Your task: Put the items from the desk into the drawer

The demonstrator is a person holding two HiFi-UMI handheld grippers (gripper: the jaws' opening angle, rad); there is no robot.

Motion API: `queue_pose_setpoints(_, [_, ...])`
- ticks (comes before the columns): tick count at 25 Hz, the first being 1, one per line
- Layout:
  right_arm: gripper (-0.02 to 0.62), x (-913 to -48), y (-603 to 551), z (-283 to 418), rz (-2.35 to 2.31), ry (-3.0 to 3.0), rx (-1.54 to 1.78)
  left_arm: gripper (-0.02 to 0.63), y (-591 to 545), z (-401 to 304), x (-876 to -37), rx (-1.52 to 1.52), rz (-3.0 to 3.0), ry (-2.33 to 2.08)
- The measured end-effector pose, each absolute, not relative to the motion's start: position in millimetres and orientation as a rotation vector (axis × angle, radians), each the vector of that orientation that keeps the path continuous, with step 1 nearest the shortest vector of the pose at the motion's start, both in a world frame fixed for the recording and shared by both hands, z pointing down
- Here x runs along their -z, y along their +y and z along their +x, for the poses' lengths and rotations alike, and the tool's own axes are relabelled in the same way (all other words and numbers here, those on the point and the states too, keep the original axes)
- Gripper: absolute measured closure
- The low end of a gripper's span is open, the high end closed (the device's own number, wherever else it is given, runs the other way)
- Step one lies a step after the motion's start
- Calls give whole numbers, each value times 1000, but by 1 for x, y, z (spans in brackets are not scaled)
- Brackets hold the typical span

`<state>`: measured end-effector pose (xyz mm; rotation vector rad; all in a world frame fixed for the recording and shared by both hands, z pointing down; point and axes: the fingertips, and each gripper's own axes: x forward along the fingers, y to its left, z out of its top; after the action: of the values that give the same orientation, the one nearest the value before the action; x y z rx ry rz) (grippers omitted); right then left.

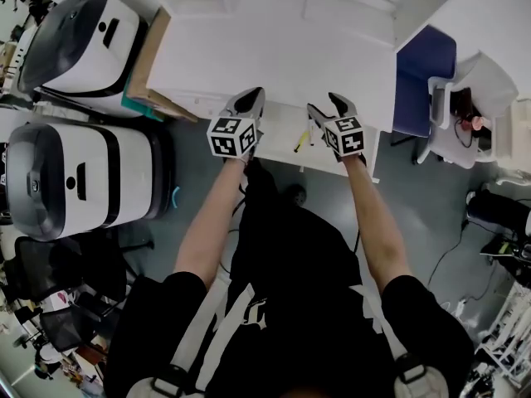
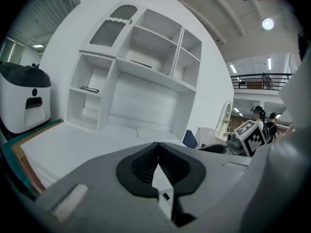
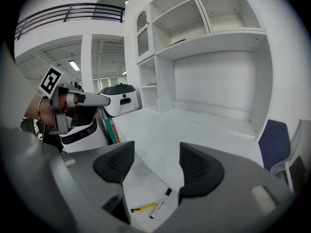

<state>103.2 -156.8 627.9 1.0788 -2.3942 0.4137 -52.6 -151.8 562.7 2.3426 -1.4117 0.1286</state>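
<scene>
Most of the job looks done. The worktop (image 1: 274, 48), which lies past both grippers, looks bare in every view. The drawer (image 1: 282, 154) is pulled out right under the two grippers. A yellow pen (image 3: 142, 208) and a marker (image 3: 162, 202) lie side by side on its white floor, just below the right hand-held gripper (image 1: 328, 106).

The right hand-held gripper's jaws are about half open and hold nothing. The left hand-held gripper (image 1: 251, 99) has its jaws shut tight, tip to tip, with nothing between them. Both grippers are up in the air above the drawer and touch nothing.

I think all that may be left is to push the drawer shut. No more things to put away show on the worktop.

The right gripper view shows the pen and the marker best, low down between its jaws. In the head view only a small yellow bit shows there. The left gripper view does not show the drawer or the two things at all.

The left gripper view shows the shelves (image 2: 146, 62) past that gripper, with a pair of glasses (image 2: 90, 89) on one. The head view misses those, but only it shows both grippers over the open drawer, with two big white machines (image 1: 83, 172) off to the left of the left gripper.
</scene>
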Motion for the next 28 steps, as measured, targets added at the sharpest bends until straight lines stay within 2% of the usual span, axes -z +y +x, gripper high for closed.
queue_pose_setpoints(6, [358, -592, -162, 123, 1159, -2423, -421, 601, -152, -40, -542, -105, 2352, -1368])
queue_pose_setpoints(28, [407, -493, -149, 181, 1399, -2493, -377, 603, -136, 4, -470, -150, 2509, -1279])
